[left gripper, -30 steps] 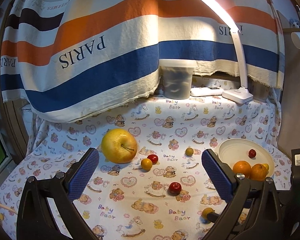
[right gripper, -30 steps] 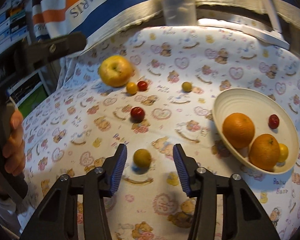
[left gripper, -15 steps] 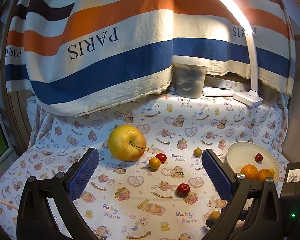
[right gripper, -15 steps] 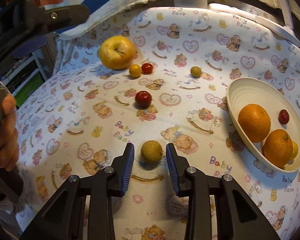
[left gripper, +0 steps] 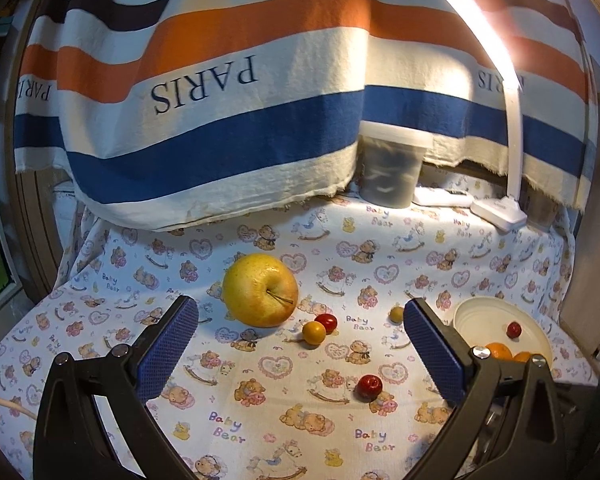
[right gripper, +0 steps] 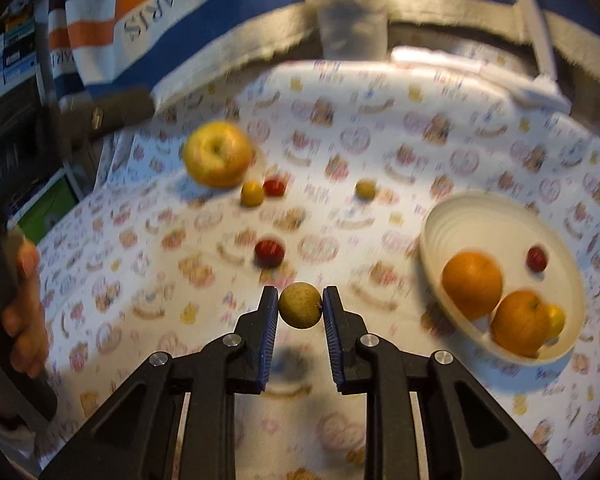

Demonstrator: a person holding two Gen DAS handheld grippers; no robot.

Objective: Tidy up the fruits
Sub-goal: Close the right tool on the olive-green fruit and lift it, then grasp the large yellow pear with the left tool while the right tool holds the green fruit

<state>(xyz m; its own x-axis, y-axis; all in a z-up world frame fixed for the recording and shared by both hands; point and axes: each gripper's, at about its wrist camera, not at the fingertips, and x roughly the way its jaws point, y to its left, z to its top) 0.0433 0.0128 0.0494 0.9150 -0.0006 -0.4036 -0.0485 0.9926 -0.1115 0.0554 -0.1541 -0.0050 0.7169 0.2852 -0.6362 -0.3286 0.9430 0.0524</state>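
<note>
My right gripper (right gripper: 300, 306) is shut on a small yellow-green fruit (right gripper: 301, 305) and holds it above the cloth; its shadow lies below. To the right the white bowl (right gripper: 444, 216) holds two oranges (right gripper: 472, 284), a small red fruit (right gripper: 537, 258) and a small yellow one. On the cloth lie a big yellow apple (right gripper: 218, 154), a small orange fruit (right gripper: 252, 193), two red ones (right gripper: 269, 253) and an olive one (right gripper: 365, 189). My left gripper (left gripper: 300, 340) is open and empty, with the apple (left gripper: 261, 290) and bowl (left gripper: 476, 312) beyond its fingers.
A striped "PARIS" towel (left gripper: 204, 88) hangs at the back. A lidded plastic tub (left gripper: 390, 168) and a white desk lamp (left gripper: 500, 212) stand at the back edge. The person's left hand (right gripper: 24, 308) shows at the left in the right wrist view.
My right gripper closed on the small yellow-green fruit and lifted it off the cloth. My left gripper pulled back and up, staying open.
</note>
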